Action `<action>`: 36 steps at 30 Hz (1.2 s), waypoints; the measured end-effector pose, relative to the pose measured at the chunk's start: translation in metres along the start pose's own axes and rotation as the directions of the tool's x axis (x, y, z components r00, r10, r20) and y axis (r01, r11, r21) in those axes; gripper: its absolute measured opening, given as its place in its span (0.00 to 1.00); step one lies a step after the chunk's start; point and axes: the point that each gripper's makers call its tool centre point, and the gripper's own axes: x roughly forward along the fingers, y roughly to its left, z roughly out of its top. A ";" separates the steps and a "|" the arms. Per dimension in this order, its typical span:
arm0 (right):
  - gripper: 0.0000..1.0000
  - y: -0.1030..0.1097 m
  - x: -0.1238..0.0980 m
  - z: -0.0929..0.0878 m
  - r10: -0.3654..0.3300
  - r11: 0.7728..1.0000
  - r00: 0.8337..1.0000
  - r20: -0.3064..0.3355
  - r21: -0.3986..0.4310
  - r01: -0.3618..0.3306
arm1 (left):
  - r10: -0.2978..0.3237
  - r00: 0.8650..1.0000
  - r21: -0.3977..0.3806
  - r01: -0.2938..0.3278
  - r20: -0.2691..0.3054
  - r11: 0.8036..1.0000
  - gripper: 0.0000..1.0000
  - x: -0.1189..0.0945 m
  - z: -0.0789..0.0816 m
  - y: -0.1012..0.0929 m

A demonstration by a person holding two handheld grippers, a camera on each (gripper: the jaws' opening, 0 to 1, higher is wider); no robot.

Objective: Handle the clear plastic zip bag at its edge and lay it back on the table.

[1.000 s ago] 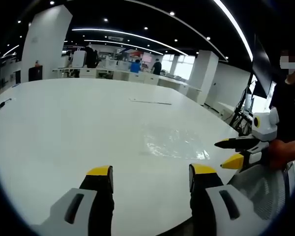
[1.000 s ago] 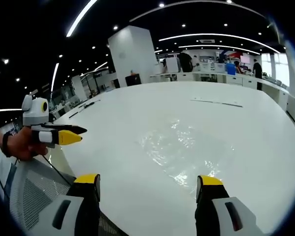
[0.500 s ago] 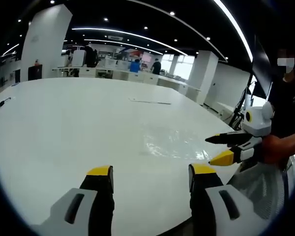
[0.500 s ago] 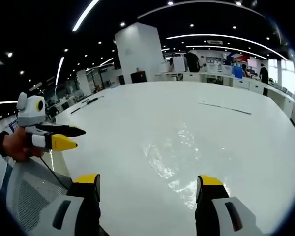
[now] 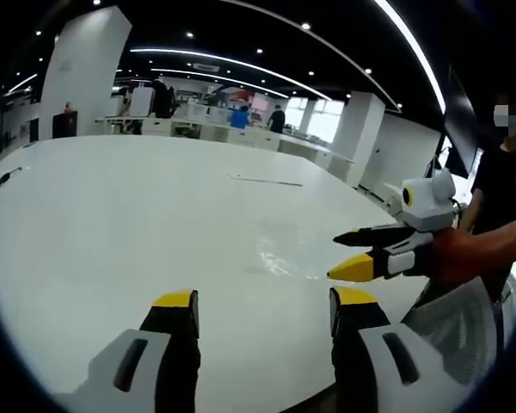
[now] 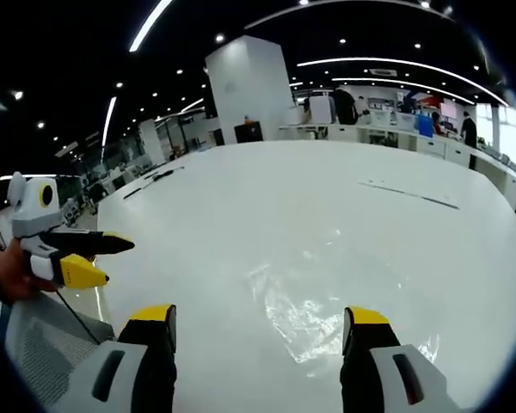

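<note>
Your right tongs hang open just over the near edge of the clear zip bag, which lies flat on the white worktop; your left tongs are open too. It looks light, limp and slippery, so pinch that thin near edge

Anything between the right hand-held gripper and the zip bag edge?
Nothing visible. In the right gripper view the clear zip bag lies flat on the white table, just ahead of the open right hand-held gripper, with bare tabletop between them. The left hand-held gripper is off to the side, apart from the bag.
</note>
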 end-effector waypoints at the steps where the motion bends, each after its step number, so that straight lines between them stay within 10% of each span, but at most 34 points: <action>1: 0.79 0.001 0.004 0.003 0.002 1.000 1.000 0.000 0.003 -0.002 | 0.001 1.000 -0.001 -0.001 0.000 1.000 0.60 -0.001 0.000 0.000; 20: 0.77 0.008 0.060 0.021 0.010 1.000 1.000 -0.022 -0.008 -0.010 | -0.006 1.000 -0.013 0.006 0.001 1.000 0.58 -0.001 0.001 0.000; 36: 0.72 -0.017 0.097 0.002 -0.128 0.990 0.987 -0.099 0.040 0.133 | 0.013 1.000 -0.049 -0.012 0.017 0.999 0.57 -0.002 0.002 0.008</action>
